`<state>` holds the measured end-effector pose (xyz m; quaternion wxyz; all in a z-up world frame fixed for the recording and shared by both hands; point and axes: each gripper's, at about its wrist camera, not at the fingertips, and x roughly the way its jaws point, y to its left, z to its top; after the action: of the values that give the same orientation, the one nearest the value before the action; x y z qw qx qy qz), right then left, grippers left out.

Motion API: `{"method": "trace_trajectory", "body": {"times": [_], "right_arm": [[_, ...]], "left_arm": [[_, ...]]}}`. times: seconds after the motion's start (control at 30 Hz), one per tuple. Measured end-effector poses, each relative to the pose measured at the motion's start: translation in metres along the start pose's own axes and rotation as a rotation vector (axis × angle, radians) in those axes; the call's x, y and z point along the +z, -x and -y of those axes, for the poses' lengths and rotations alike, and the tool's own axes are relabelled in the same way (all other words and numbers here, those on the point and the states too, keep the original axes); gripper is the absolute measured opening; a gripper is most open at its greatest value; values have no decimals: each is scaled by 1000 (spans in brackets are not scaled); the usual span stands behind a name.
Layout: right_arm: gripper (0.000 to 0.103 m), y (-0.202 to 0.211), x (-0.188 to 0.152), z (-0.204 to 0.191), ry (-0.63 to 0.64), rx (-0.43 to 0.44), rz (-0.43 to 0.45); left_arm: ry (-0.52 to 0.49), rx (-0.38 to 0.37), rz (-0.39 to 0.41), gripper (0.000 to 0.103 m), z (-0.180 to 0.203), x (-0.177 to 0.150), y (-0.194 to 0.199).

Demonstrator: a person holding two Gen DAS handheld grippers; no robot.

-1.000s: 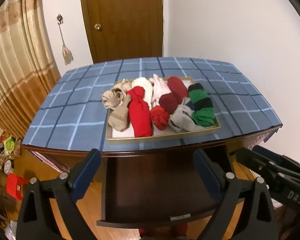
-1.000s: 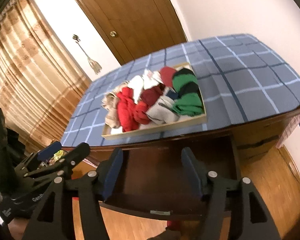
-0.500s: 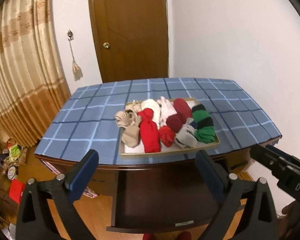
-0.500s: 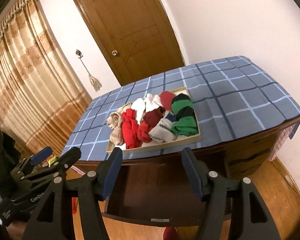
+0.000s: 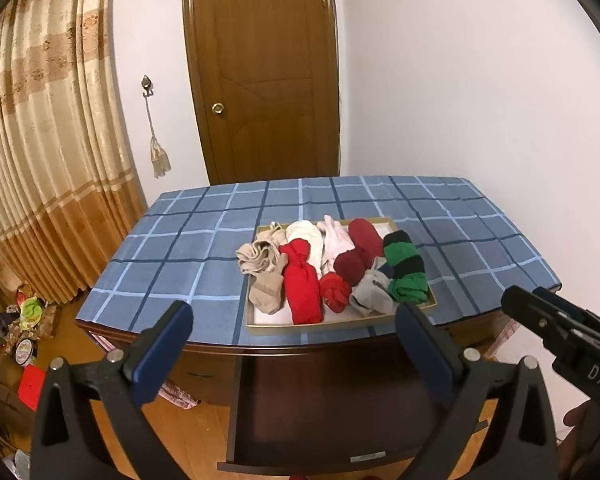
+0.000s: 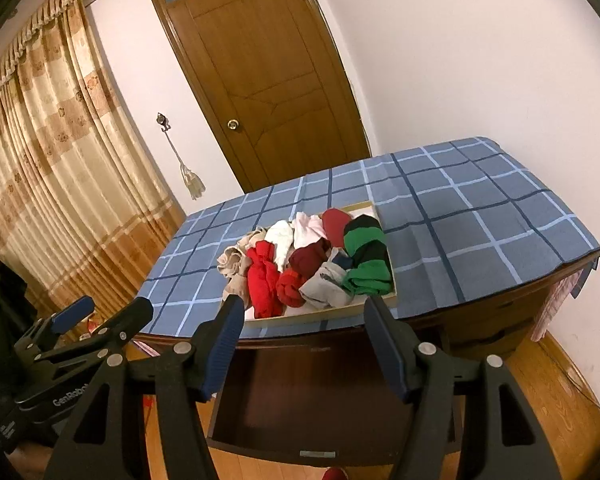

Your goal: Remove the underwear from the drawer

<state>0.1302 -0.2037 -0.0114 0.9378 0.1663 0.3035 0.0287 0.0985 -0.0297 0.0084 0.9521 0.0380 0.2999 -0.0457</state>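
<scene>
Left gripper (image 5: 294,332) and right gripper (image 6: 302,334): both claws apart, holding nothing, above pulled-out drawer (image 5: 320,412). Tray (image 5: 340,325) of rolled underwear (image 5: 302,284) at near table edge (image 5: 220,350).

Right gripper (image 6: 302,346): seen low in the near foreground, its blue-padded jaws spread wide, nothing held between them.
Left gripper (image 6: 104,312): seen at the near left, black-bodied, blue pad on one fingertip, fingers parted.
Drawer (image 6: 284,400): pulled out toward the viewer below the table edge; dark wood, its interior shadowed.
Table (image 6: 460,216): covered by a blue checked cloth.
Tray (image 6: 324,314): set on the cloth near the front edge.
Underwear (image 6: 312,264): piled in the tray as rolled bundles of red, maroon, white, beige, grey and green-black.
Door (image 6: 268,80): brown, shut, far behind the table.
Curtain (image 6: 48,168): beige, patterned, hung at the left.
</scene>
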Motion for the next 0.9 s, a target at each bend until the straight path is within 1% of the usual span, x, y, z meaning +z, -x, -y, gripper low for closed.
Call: {"method": "trace_trajectory", "body": {"times": [0.23,0.9], "right_arm": [[65,5,4,-5,23,2,31],[66,-4,4,-5,16,-2,18]], "left_arm": [[-5,32,11,102,0,2,1],[-1,36,6,103,-3,5,-2]]}}
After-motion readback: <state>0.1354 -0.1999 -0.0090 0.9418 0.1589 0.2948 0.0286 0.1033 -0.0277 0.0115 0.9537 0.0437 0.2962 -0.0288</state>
